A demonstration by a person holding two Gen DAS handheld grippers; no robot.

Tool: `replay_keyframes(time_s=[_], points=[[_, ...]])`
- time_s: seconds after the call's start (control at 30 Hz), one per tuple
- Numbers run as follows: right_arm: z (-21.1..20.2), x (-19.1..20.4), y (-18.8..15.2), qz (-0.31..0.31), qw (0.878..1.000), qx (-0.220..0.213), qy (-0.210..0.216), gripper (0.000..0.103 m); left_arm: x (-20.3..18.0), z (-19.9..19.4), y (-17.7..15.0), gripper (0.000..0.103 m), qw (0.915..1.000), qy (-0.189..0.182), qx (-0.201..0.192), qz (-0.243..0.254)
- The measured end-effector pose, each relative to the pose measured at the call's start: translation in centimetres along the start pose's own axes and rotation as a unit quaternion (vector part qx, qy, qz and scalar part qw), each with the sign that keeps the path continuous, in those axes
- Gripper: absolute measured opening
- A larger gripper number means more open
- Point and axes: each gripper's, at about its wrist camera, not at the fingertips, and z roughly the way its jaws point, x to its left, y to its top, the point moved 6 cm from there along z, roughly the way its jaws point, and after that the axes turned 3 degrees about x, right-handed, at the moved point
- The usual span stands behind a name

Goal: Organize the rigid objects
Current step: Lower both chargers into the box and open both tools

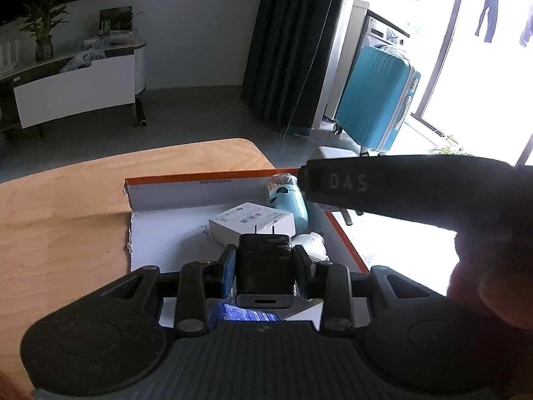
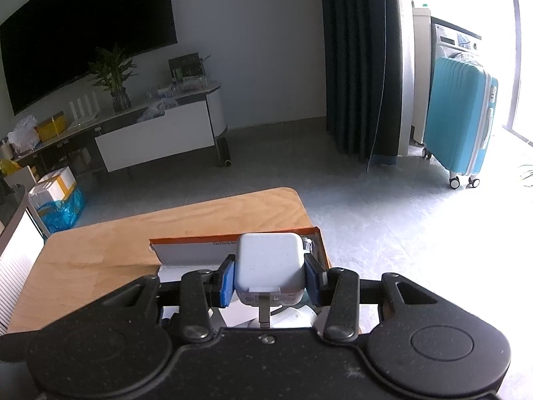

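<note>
My left gripper (image 1: 265,263) is shut on a black wall charger (image 1: 265,266), prongs pointing away, held over an open orange-edged cardboard box (image 1: 213,178). In the box lie a white carton (image 1: 253,223), a teal bottle (image 1: 289,200) and a white object (image 1: 311,245). My right gripper (image 2: 269,275) is shut on a white wall charger (image 2: 269,266), its prong pointing back toward the camera, above the same box (image 2: 233,238). The other gripper's dark body (image 1: 399,190) crosses the right side of the left wrist view.
The box sits at the far right corner of a wooden table (image 1: 66,200), also in the right wrist view (image 2: 133,250). Beyond are grey floor, a TV cabinet (image 2: 150,133), a dark curtain (image 2: 359,66) and a teal suitcase (image 2: 459,116).
</note>
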Motion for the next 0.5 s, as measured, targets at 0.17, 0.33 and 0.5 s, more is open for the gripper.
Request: replay_keyframes(time_s=[0.17,0.33,0.5], points=[[1.5,-0.2,0.8,0.000,1.000,-0.006,0.020,0.054,0.0,0.4,-0.2,0.036,1.0000,-0.001,0.006,-0.003],[0.9,-1.5,0.9,0.019,1.000,-0.014,0.009,0.061,0.1,0.4,-0.4,0.036,1.0000,0.000,0.008,-0.004],[-1.1,-2.1,0.4,0.017,0.999,-0.029,0.002,0.061,-0.2,0.7,-0.5,0.036,0.9999,-0.002,0.011,-0.003]])
